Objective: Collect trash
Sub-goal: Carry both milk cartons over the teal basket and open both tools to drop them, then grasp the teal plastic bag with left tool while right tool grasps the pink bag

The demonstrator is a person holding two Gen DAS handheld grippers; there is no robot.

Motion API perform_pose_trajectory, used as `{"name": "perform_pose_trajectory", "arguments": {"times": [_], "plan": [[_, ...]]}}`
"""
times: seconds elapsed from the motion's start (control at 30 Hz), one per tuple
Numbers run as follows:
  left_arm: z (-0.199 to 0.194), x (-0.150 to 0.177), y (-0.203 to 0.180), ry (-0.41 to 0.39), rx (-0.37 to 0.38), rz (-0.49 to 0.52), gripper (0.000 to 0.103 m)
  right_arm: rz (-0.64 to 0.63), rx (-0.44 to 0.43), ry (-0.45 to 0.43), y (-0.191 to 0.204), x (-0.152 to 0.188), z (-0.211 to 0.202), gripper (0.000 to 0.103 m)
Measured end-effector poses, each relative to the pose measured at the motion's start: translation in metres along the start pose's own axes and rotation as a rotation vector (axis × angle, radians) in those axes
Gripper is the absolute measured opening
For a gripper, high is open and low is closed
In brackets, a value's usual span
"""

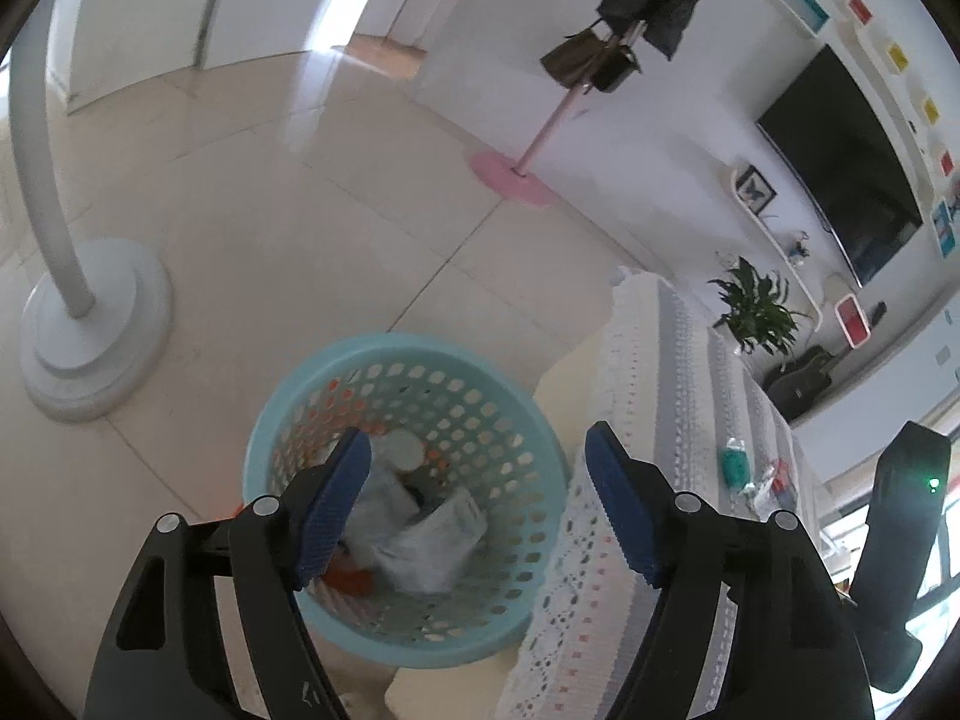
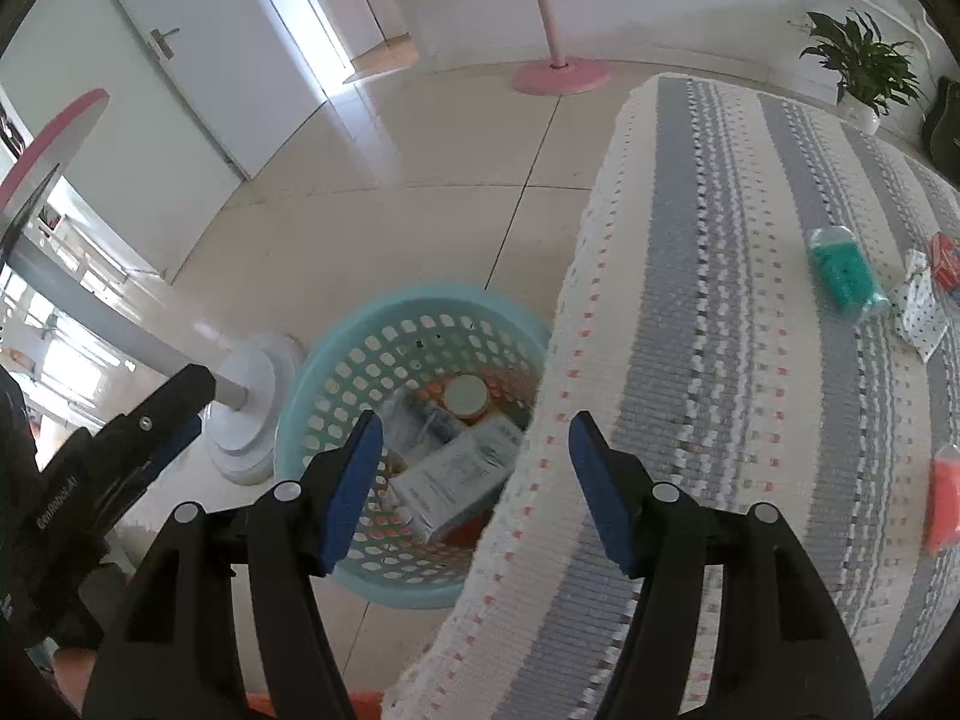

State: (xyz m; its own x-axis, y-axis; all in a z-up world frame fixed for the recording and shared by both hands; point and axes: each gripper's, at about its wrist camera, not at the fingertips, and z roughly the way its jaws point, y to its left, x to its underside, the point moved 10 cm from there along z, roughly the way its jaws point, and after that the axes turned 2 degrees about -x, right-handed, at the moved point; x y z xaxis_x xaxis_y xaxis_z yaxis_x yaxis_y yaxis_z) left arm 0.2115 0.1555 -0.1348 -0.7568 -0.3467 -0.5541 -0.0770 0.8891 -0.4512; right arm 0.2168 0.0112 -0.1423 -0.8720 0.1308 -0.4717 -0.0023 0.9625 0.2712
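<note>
A light blue perforated basket [image 1: 516, 414] stands on the floor beside a table; it also shows in the right wrist view [image 2: 336, 360]. It holds a white packet [image 1: 432, 546] [image 2: 456, 474], a round lid [image 2: 467, 394] and other scraps. My left gripper [image 1: 477, 456] is open and empty above the basket. My right gripper [image 2: 477, 438] is open and empty above the basket rim and table edge. On the striped tablecloth [image 2: 720, 330] lie a teal bottle [image 2: 846, 276], a spotted wrapper [image 2: 921, 312], a red wrapper [image 2: 945, 252] and an orange piece [image 2: 945, 498].
A white lamp stand base [image 1: 90, 330] sits on the tiled floor left of the basket. A pink coat stand [image 1: 516, 180] stands near the far wall. A potted plant [image 1: 756, 306], a TV [image 1: 840, 162] and shelves line the right wall. The other gripper [image 1: 900, 540] shows at the right.
</note>
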Motion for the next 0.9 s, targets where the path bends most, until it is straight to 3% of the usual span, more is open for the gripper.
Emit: {"name": "perform_pose_trajectory", "arguments": {"times": [0.17,0.3,0.43,0.53,0.7,0.9], "plan": [[0.000,0.002,-0.028,-0.011,0.043,0.055,0.071,0.028,-0.002,-0.044,-0.029,0.005,-0.025,0.061],[-0.005,0.009,-0.068,-0.032,0.095,0.135,0.069,0.025,0.036,-0.131,-0.061,-0.001,-0.065,0.061],[-0.007,0.023,-0.115,-0.066,0.129,0.254,0.069,0.028,0.125,-0.236,-0.114,-0.007,-0.118,0.061],[0.003,0.040,-0.153,-0.064,0.142,0.342,0.069,0.053,0.208,-0.266,-0.163,-0.002,-0.143,0.062],[0.032,0.077,-0.204,-0.011,0.183,0.423,0.069,0.137,0.329,-0.240,-0.252,0.023,-0.151,0.063],[0.078,0.126,-0.244,0.087,0.207,0.490,0.069,0.175,0.344,-0.150,-0.302,0.055,-0.123,0.063]]}}
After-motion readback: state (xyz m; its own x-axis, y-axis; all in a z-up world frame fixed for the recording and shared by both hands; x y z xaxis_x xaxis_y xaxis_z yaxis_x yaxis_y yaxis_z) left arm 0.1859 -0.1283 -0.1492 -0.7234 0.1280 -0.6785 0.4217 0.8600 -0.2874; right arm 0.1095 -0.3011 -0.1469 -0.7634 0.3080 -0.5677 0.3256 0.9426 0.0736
